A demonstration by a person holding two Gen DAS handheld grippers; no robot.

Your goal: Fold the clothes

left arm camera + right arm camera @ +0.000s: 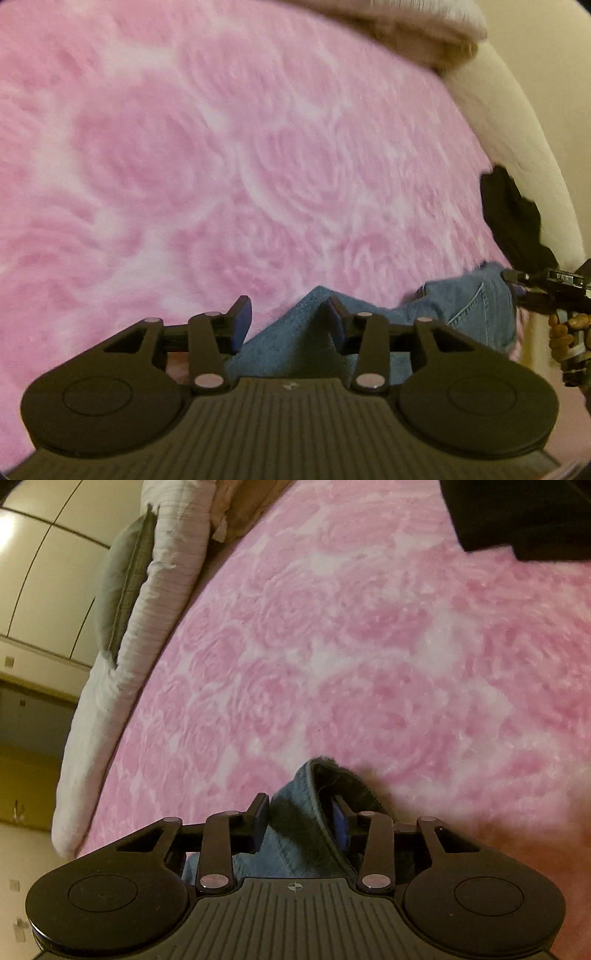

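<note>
with the left gripper (pixel 288 321) and right gripper (pixel 299 818) each gaping around denim of the jeans (pixel 465 306), close both fully, keeping tension even above the pink blanket (pixel 221 147).

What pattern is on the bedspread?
Pink bedspread with a rose swirl pattern, clearest in the right wrist view.

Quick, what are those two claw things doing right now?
Left gripper: jaws open, blue denim jeans between them, not clamped.
Right gripper: jaws open around the jeans' folded edge.
</note>
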